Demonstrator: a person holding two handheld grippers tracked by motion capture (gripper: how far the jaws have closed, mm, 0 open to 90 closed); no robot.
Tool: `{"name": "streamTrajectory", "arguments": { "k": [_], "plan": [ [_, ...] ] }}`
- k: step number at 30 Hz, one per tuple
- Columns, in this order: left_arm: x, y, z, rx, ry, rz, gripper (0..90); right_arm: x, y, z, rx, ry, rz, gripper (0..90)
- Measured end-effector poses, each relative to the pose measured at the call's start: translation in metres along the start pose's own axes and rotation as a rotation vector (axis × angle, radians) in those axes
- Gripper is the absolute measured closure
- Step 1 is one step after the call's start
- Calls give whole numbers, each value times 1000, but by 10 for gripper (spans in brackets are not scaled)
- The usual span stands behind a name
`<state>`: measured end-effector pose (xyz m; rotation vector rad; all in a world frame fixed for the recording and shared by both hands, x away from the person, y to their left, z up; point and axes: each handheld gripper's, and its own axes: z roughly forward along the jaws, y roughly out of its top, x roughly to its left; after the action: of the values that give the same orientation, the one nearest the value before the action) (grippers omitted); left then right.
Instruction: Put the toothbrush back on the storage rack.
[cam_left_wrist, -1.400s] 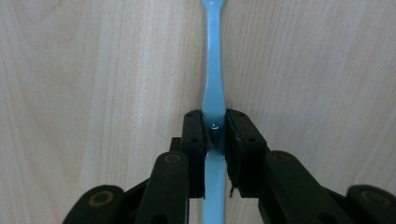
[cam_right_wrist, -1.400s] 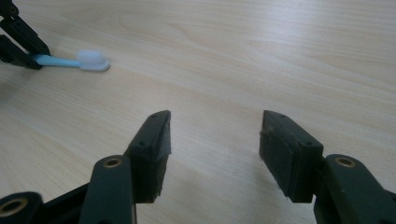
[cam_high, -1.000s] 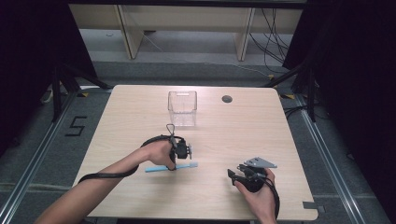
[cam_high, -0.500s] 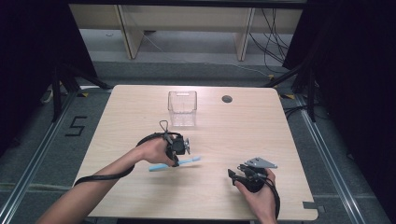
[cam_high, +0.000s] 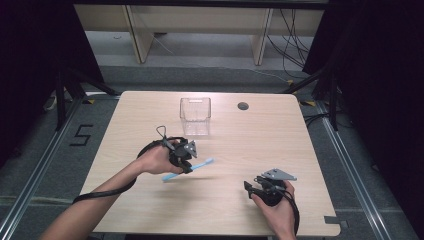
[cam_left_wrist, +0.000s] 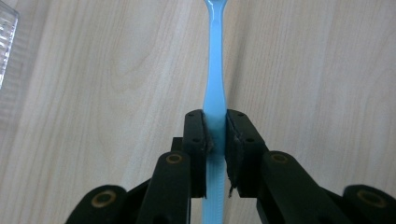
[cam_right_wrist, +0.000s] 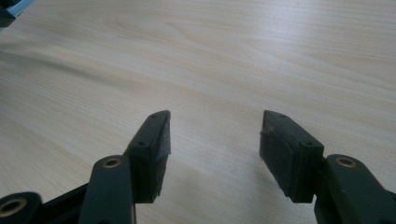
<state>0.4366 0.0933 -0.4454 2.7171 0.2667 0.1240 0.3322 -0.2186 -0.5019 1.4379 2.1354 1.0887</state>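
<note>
Toothbrush (cam_left_wrist: 215, 88), light blue, sits pinched btwn the pads of the left gripper (cam_left_wrist: 215, 133); jaws pressed onto its handle from both sides, w/ the handle running straight out ahead of the tips and the ribbed end passing back btwn the jaw arms. In the high view the left gripper (cam_high: 186, 156) holds the toothbrush (cam_high: 200, 165) clear of the table (cam_high: 280, 145), a faint shadow under it; one end sticks out past the jaws toward the right gripper, the other end pokes out on the wrist side below the left hand (cam_high: 157, 160).

Clear plastic container (cam_high: 195, 116) stands just beyond the left gripper, apart from it, upright; its ribbed edge shows at the far left of the left gripper view (cam_left_wrist: 6, 44).

Right gripper (cam_right_wrist: 215, 140): jaws spread wide, nothing btwn the pads, bare wood under and ahead of them. High view puts the right gripper (cam_high: 250, 188) low over the table, well apart from the toothbrush, held by the right hand (cam_high: 275, 207), grey three-cornered plate on top.

Small dark round grommet (cam_high: 243, 106) lies far ahead of both tools, beside the container.
</note>
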Motion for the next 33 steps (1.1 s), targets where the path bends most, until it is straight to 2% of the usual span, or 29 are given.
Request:
{"name": "streamTrajectory", "arguments": {
  "k": [1,2,3,5,10,11,16,17,18,22,23,24,25,26,27,29,30,31,32,33],
  "plan": [
    [0,-1,-1,-9,2,-3,784,0,0,0,-2,1,-2,439],
    [-1,-2,-1,-38,1,-35,784,0,0,0,-1,1,-2,439],
    [1,-3,-3,-29,5,-9,784,0,0,0,-1,1,-2,439],
    [-2,-4,-4,-86,7,-54,784,0,0,0,-2,3,0,439],
    [-1,-6,-9,-155,16,-69,784,0,0,1,-4,3,1,439],
    [-2,-7,-9,-179,18,-85,784,3,-1,0,10,15,46,439],
    [3,-12,-14,-209,40,-88,784,4,-1,0,10,13,48,439],
    [4,-14,-14,-215,44,-94,784,0,0,1,-7,2,-1,439],
    [5,-14,-15,-214,46,-89,784,0,0,1,-9,7,-3,439],
    [8,-18,-19,-247,66,-101,784,0,0,1,-8,1,-9,439],
    [7,-18,-18,-277,69,-125,784,3,0,0,2,17,29,439],
    [10,-19,-21,-265,79,-95,784,3,0,0,2,8,25,439],
    [10,-20,-22,-287,81,-113,784,3,0,0,3,10,27,439],
    [11,-20,-24,-308,88,-112,784,3,-1,1,-2,10,29,439],
    [10,-21,-24,-335,89,-127,784,2,0,1,-14,7,6,439],
    [11,-22,-26,-351,99,-133,784,2,-1,2,-18,18,14,439],
    [12,-22,-28,-349,107,-121,784,1,-1,1,-14,5,2,439],
    [11,-23,-27,-381,107,-153,784,2,-1,3,-18,24,16,439],
    [12,-23,-28,-391,110,-157,784,1,-1,1,-14,5,3,439],
    [13,-24,-29,-402,117,-151,784,2,-1,1,-14,9,9,439]
  ]
}}
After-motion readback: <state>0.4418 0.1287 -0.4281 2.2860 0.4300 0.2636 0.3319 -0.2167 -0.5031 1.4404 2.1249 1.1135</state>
